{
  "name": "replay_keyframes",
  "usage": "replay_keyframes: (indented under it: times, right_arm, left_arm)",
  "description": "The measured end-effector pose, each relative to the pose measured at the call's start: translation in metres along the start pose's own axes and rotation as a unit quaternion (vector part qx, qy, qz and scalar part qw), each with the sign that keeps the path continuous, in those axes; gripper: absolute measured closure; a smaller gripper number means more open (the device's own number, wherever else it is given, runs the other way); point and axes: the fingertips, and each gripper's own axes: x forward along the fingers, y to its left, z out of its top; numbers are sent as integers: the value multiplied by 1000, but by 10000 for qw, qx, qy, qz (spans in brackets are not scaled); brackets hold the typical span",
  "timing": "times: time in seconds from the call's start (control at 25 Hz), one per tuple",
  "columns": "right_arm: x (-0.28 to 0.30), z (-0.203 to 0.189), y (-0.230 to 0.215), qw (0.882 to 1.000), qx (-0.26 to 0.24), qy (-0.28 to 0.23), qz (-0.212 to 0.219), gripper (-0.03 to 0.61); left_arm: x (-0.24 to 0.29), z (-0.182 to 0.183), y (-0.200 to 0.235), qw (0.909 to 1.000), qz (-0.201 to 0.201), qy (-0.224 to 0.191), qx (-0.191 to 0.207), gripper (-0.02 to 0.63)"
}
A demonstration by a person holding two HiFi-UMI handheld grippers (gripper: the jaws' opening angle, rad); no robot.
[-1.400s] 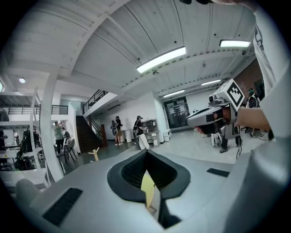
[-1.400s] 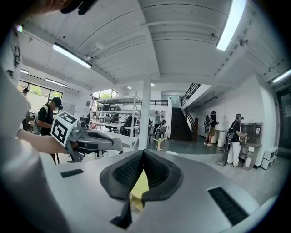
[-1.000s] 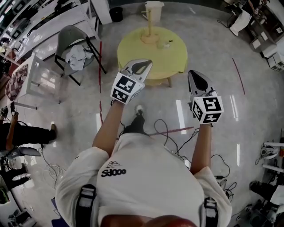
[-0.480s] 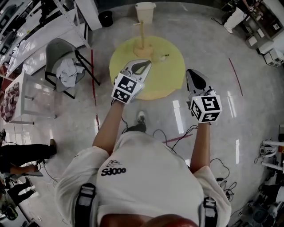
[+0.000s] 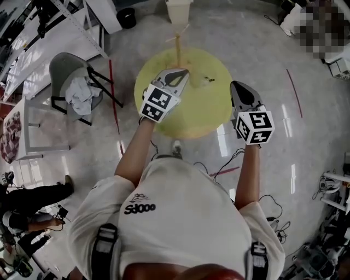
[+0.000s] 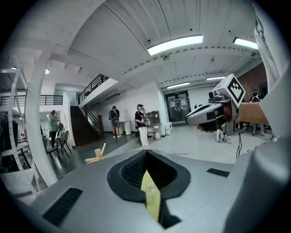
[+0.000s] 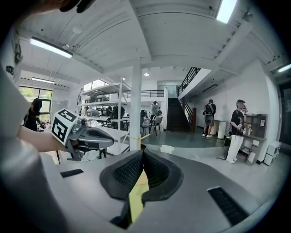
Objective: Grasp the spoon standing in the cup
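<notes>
A round yellow table stands ahead of me on the shiny floor. On it rises a tall wooden post on a base, and a small dark thing lies to its right; it is too small to tell a cup or spoon. My left gripper hangs over the table's middle, jaws shut and empty. My right gripper is held at the table's right edge, also shut and empty. In the left gripper view its jaws meet, with the wooden post far off to the left. The right gripper view shows closed jaws.
A grey chair with cloth on it stands left of the table. A white bin is beyond the table, and a white table at far left. Cables run over the floor by my feet. People stand in the background.
I have moved forward to the table: it lies closer and lower in the head view, and the left gripper is over its top. Both grippers stayed shut.
</notes>
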Motion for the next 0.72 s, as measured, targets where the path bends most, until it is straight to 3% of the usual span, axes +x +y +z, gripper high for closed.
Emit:
replay_keyframes:
  times: [0.24,0.44,0.72]
  right_arm:
    - [46,-21,-19,9991,201,343,151,558]
    - [68,-42,-29,9962,22,738,469,498]
    - [101,-80,-52,9843,-309,1271,1187,469]
  left_arm:
    - [37,-19,26,9997,-107,148,-133,586]
    - [59,-31,22,9988,-191,333,-298,586]
    - [94,-52,26,9953,160,617,-724,586]
